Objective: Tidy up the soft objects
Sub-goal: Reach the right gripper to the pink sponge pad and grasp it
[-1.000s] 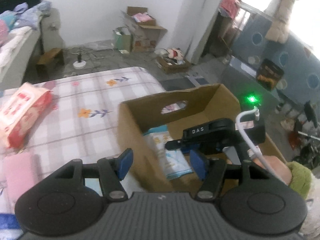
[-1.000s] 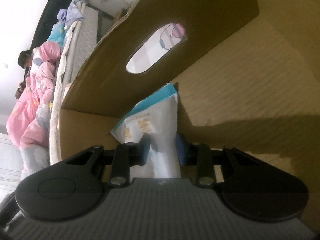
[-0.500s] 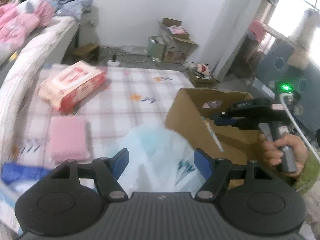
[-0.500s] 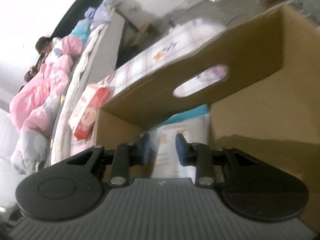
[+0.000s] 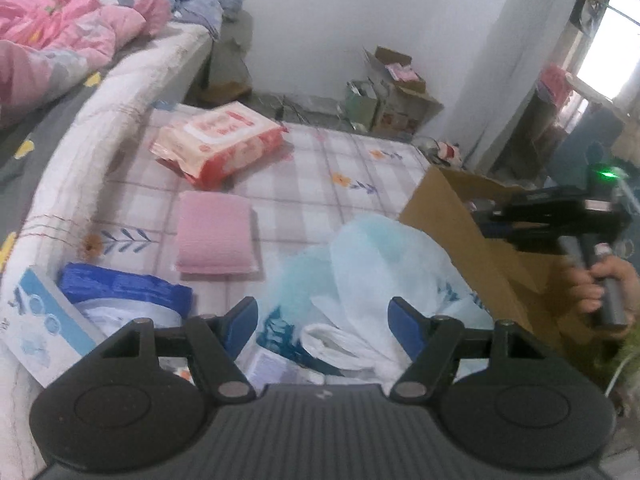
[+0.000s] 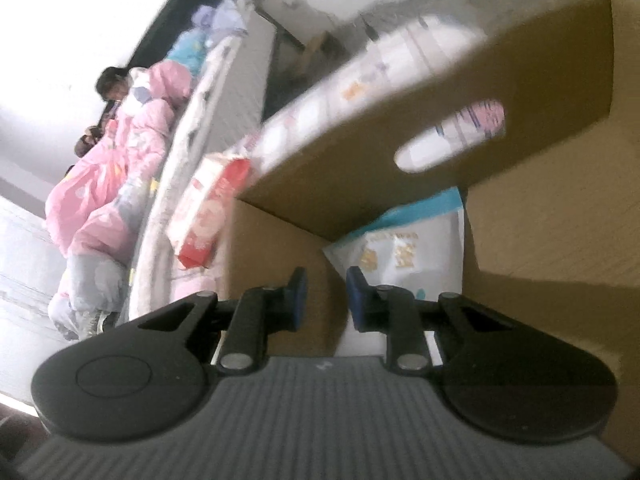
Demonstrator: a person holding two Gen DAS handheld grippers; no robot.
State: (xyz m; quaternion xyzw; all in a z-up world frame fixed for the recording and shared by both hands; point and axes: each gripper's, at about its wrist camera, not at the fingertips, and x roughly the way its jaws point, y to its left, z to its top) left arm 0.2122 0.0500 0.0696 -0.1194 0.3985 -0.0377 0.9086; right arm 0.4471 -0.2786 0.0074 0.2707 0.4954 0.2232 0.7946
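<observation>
My left gripper (image 5: 322,320) is open above a crumpled pale blue plastic bag (image 5: 372,264) on the checked bed sheet. A pink folded cloth (image 5: 216,238), a red and white wipes pack (image 5: 218,142) and a blue pack (image 5: 128,292) lie around it. The cardboard box (image 5: 452,216) stands at the right. My right gripper (image 6: 325,292) is open and empty just above the box (image 6: 540,208), apart from the white and teal packet (image 6: 404,248) that stands inside. It also shows in the left wrist view (image 5: 560,216), held by a hand.
A white and blue carton (image 5: 36,324) lies at the bed's near left. A pink quilt (image 5: 60,36) covers the higher bed at the left. Boxes (image 5: 396,96) and clutter stand on the floor by the far wall.
My left gripper has swung left from the box to over the plastic bag. My right gripper has let go of the packet and drawn back up out of the box.
</observation>
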